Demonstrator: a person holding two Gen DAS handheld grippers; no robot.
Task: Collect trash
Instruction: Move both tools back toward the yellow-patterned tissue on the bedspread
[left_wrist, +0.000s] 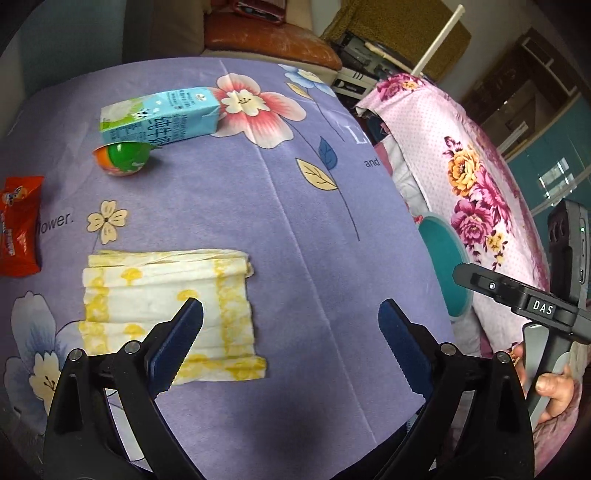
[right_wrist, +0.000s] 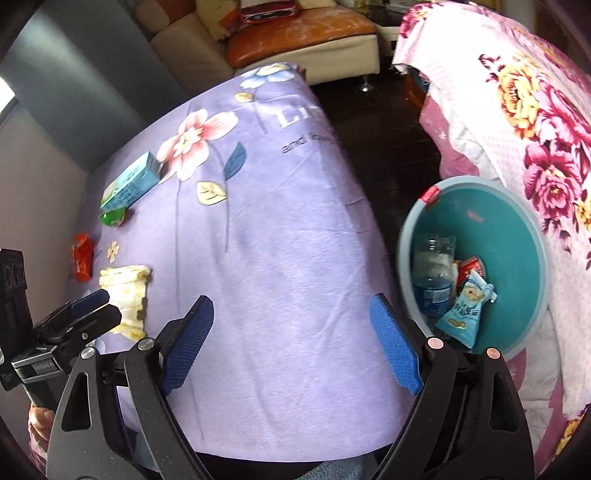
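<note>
Both the left tongs and right tongs hang released and empty over the table, above the folded yellow-and-white paper napkin: feather-light, limp, best pinched across its stacked edge.

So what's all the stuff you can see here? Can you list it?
milk carton: one, light blue, lying on the table's far left
jelly cup: one, green and orange, just in front of the carton
snack packet: one, red, at the left edge
folded paper: one, white and yellow, near left
tablecloth: one, purple with flowers, over the table
bin: one, teal, on the floor to the table's right
bottle: one, clear, in the bin
pouch: one, light blue, in the bin
blanket: one, pink floral, right of the bin
left gripper: open, empty
right gripper: open, empty
</note>
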